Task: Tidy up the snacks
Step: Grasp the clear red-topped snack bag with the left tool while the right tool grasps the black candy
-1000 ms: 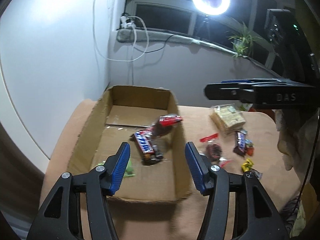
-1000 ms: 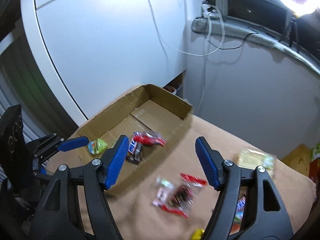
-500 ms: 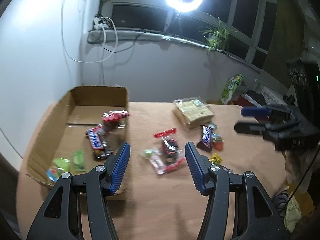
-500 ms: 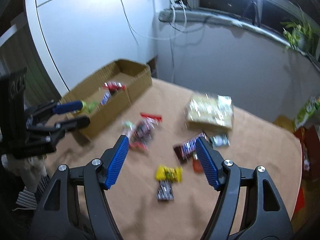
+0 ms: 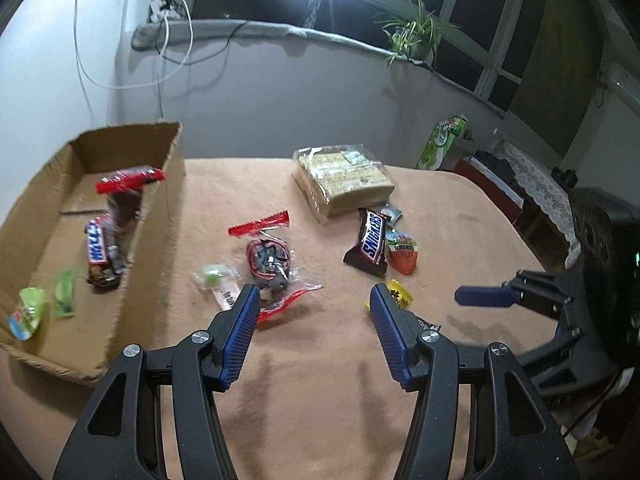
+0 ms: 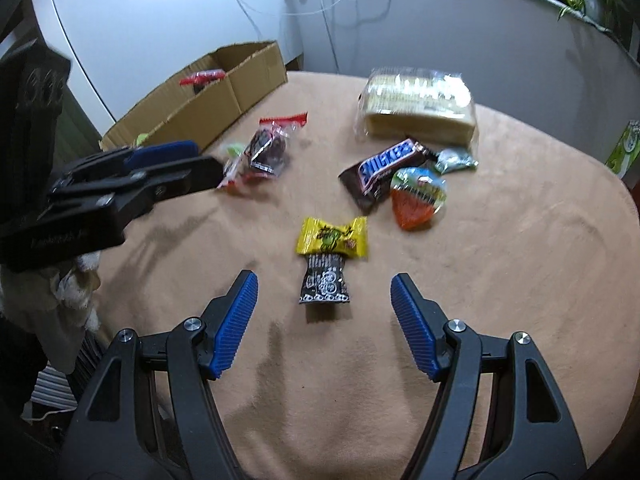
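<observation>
Two tongs, both open and empty: black wrapper [image 6: 325,283] lies just ahead between right tongs [image 6: 324,294], long axis pointing away; left tongs [image 5: 311,299] farther off.

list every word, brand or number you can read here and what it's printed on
"SNICKERS": on the brown bar lying on the table, beside the orange packet.
"SNICKERS", only partly legible: on the bar inside the cardboard box.
Yellow candy wrapper: print too blurred to read.
Black-and-white wrapper: pattern only, unreadable.
Biscuit pack label: too small.
Green carton by the wall: unreadable.
</observation>
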Action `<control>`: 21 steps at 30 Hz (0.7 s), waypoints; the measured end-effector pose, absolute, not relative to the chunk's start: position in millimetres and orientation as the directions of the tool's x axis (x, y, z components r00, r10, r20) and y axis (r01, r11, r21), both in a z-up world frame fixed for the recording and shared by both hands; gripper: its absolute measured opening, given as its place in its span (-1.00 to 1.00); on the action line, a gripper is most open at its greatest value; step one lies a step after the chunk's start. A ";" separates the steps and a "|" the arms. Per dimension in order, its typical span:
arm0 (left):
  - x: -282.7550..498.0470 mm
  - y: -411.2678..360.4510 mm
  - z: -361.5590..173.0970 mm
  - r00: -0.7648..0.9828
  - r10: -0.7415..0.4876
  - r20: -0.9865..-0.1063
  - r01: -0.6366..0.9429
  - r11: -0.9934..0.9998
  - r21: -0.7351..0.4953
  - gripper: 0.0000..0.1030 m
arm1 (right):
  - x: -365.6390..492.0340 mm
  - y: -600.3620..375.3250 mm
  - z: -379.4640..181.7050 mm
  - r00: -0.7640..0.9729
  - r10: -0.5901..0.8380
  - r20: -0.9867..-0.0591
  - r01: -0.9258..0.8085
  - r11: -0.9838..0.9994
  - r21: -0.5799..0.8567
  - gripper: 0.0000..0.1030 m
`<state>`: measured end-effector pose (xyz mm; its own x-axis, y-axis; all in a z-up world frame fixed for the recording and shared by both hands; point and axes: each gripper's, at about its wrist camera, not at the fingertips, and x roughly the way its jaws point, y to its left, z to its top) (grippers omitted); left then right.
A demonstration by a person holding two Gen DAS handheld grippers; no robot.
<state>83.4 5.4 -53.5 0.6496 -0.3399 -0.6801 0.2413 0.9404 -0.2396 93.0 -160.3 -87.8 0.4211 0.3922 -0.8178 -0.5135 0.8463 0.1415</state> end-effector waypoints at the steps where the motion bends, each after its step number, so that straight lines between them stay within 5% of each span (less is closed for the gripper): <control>1: 88.1 4.4 -56.1 0.647 -0.332 -0.687 0.232 0.943 -0.237 0.09 | 93.9 -159.6 -89.6 0.415 0.397 -0.819 -0.517 0.843 0.147 0.39; 21: 133.5 -6.2 -90.6 0.626 -0.217 -0.749 0.174 0.975 -0.137 0.09 | 109.7 -141.7 -112.6 0.383 0.362 -0.850 -0.551 0.828 0.104 -0.18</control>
<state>133.5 -6.2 -90.6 0.6255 -0.2173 -0.7493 0.1741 0.9751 -0.1374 109.7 -141.7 -112.6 0.3832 0.3617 -0.8499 -0.5509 0.8281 0.1040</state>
